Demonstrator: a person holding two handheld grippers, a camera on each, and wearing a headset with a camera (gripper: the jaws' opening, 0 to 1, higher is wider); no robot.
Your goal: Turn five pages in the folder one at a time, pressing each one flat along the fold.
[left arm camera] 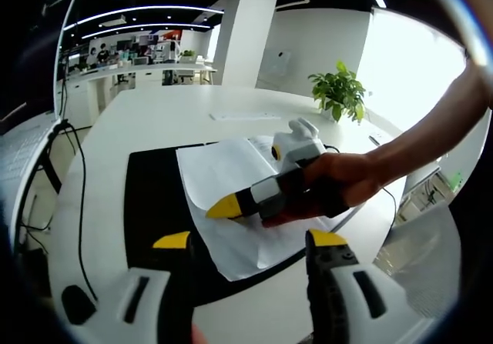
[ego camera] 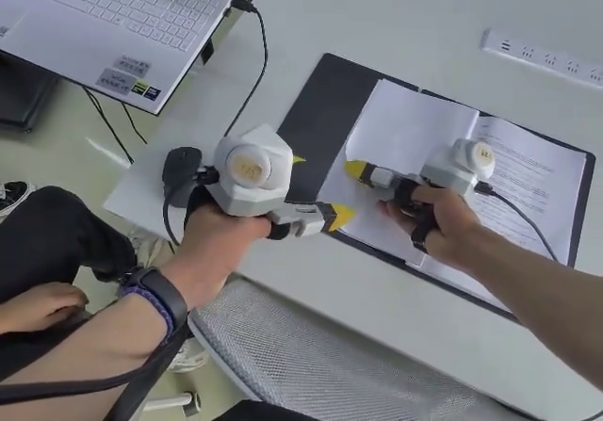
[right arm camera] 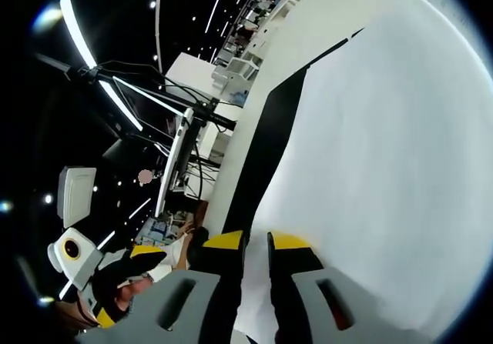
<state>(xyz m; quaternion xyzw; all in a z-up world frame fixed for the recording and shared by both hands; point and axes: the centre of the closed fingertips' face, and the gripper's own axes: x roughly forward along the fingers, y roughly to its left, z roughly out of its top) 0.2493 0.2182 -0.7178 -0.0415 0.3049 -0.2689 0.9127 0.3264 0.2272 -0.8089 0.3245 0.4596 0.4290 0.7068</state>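
Observation:
A black folder (ego camera: 320, 110) lies open on the white table (ego camera: 377, 7), with printed sheets (ego camera: 528, 171) on its right half. A white page (ego camera: 405, 129) bows up over the middle. My right gripper (ego camera: 356, 169) sits at that page's left edge, jaws nearly closed on it; in the right gripper view its yellow tips (right arm camera: 254, 240) pinch the edge of the page (right arm camera: 370, 167). My left gripper (ego camera: 320, 190) hovers open just off the folder's near-left edge, holding nothing. In the left gripper view its tips (left arm camera: 249, 240) stand wide apart, facing the page (left arm camera: 231, 175) and the right gripper (left arm camera: 223, 205).
A laptop (ego camera: 113, 16) stands at the far left with a cable running to a black adapter (ego camera: 179, 171). A white power strip (ego camera: 542, 58) lies at the far right. A grey mesh chair (ego camera: 311, 355) is under the table's near edge.

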